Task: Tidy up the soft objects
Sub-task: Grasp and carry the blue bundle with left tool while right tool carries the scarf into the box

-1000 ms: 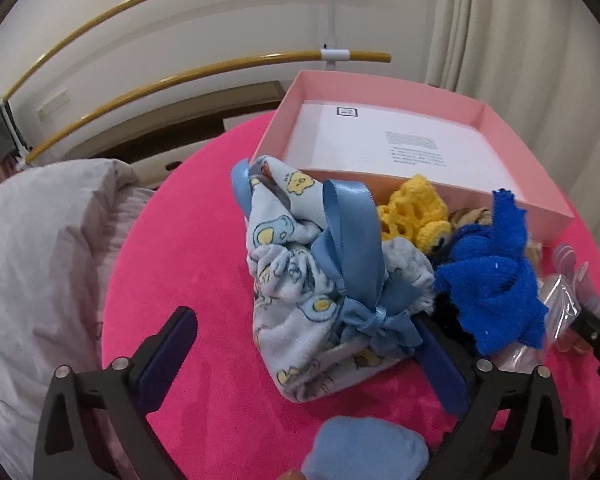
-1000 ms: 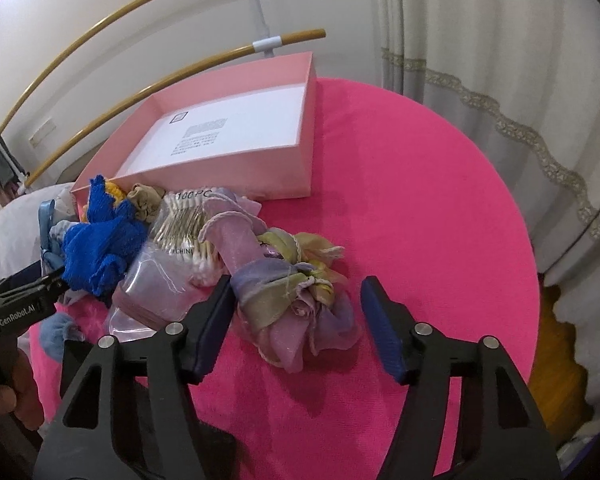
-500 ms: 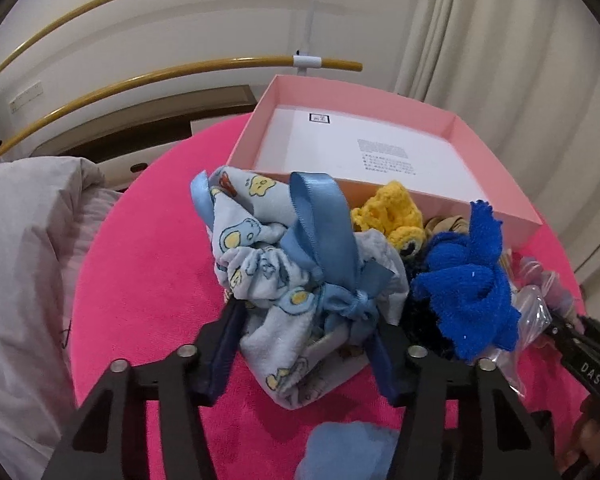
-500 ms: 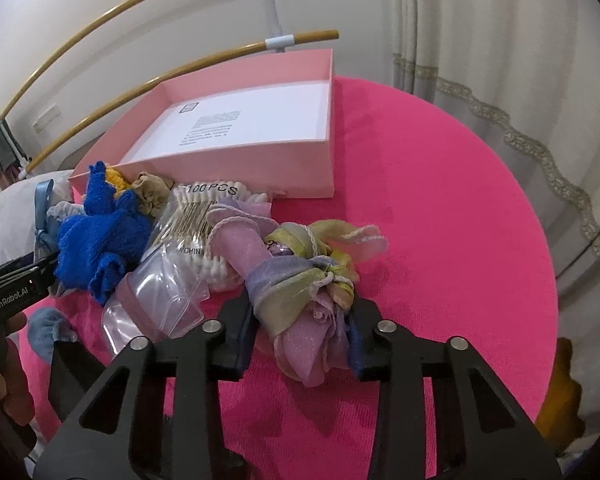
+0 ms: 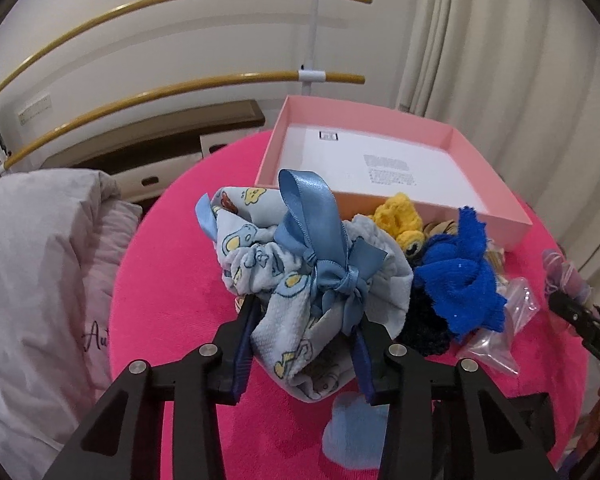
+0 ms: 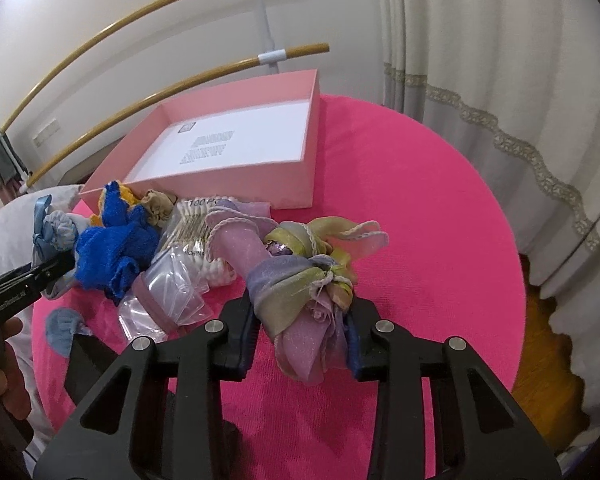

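My right gripper [image 6: 302, 336]: clamped around the pastel fabric flower bundle [image 6: 300, 280].
Bundle's spot: on the pink table [image 6: 420, 220], just in front of the pink box [image 6: 236, 184].

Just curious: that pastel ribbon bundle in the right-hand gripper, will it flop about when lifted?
Probably floppy: the pastel ribbon bundle is thin gauzy fabric whose loose loops sag past the right hand-held gripper. It looks light. The squeezed folds suggest it compresses rather than slips.

Blue-ribboned printed cloth bundle [image 5: 300, 280] and pastel scarf bundle [image 6: 300, 280] near tabletop's front edge; open pink box [image 6: 236, 148] at back edge.
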`<state>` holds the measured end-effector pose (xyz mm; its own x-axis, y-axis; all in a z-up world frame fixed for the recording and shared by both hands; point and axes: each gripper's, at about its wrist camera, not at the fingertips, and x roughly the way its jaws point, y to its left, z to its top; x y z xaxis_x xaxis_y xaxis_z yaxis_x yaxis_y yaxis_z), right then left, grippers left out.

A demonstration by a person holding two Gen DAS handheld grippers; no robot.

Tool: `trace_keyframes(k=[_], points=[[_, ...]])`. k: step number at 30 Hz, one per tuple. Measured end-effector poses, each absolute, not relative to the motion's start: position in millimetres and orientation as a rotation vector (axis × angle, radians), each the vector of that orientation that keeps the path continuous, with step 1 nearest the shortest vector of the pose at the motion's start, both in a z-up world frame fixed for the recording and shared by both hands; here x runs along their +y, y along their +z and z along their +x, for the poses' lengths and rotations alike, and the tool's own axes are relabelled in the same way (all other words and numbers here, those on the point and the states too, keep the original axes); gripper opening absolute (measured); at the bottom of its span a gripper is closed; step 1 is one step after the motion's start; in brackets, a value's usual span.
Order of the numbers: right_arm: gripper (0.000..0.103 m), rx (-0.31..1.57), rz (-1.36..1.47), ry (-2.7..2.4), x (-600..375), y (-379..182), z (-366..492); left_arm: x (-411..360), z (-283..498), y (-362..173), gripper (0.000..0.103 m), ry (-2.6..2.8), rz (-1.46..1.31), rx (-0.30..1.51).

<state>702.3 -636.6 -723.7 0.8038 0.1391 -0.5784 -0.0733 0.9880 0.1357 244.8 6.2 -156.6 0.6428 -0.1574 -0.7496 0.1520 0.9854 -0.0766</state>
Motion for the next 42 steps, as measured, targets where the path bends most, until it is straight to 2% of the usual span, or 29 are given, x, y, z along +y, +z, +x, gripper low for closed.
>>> trace_keyframes(k=[9, 21, 32, 42], points=[[0.032, 0.588, 0.104, 0.126, -635.0, -708.4, 689.2, 2.7, 209.4, -127.5, 0.037, -0.164, 0.038, 0.786], [0.032, 0.514, 0.069, 0.199, -617.9, -663.9, 697.1, -10.8, 208.4, -72.7, 0.037, -0.195, 0.066, 0.707], [0.032, 0.447, 0.047, 0.270, -603.4, -597.6, 757.1, -30.3, 273.8, -32.6, 0.038, -0.236, 0.080, 0.678], [0.033, 0.527, 0.055, 0.268, -594.9, -586.7, 845.5, -55.2, 375.6, -41.9, 0.038, -0.220, 0.075, 0.735]])
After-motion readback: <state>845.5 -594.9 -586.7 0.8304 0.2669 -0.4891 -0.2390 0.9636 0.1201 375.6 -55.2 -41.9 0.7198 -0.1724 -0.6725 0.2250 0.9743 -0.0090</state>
